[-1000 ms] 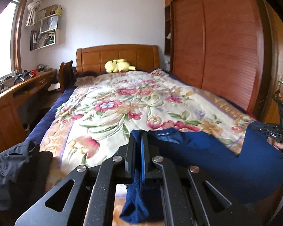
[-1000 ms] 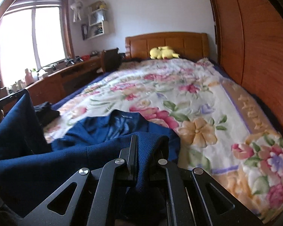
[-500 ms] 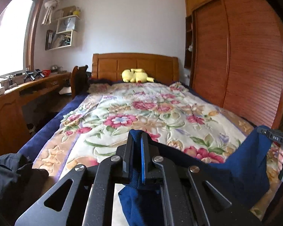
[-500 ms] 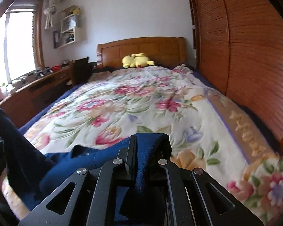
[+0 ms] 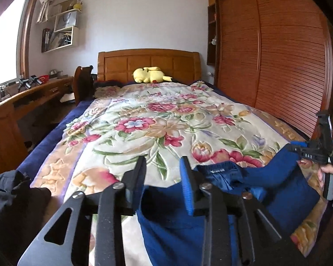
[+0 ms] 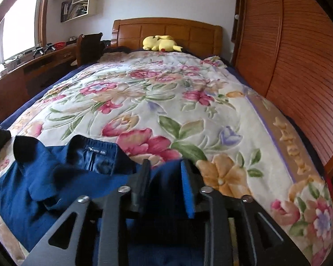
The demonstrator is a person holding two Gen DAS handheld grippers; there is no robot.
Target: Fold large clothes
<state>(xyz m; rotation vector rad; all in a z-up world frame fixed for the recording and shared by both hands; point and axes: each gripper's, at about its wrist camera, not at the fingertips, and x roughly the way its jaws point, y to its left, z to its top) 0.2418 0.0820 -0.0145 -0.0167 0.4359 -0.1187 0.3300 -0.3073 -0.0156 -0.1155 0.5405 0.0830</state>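
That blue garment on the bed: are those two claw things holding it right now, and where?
No. Both the left gripper and right gripper have jaws opening, clamping nothing; the blue garment lies on the floral blanket.

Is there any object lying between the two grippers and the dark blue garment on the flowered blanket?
Nothing visible does. The left gripper and right gripper are opening right above the dark blue fabric garment, with cloth showing between the jaws. It lies spread on the floral quilted blanket; the black clothing pile sits off to the side.
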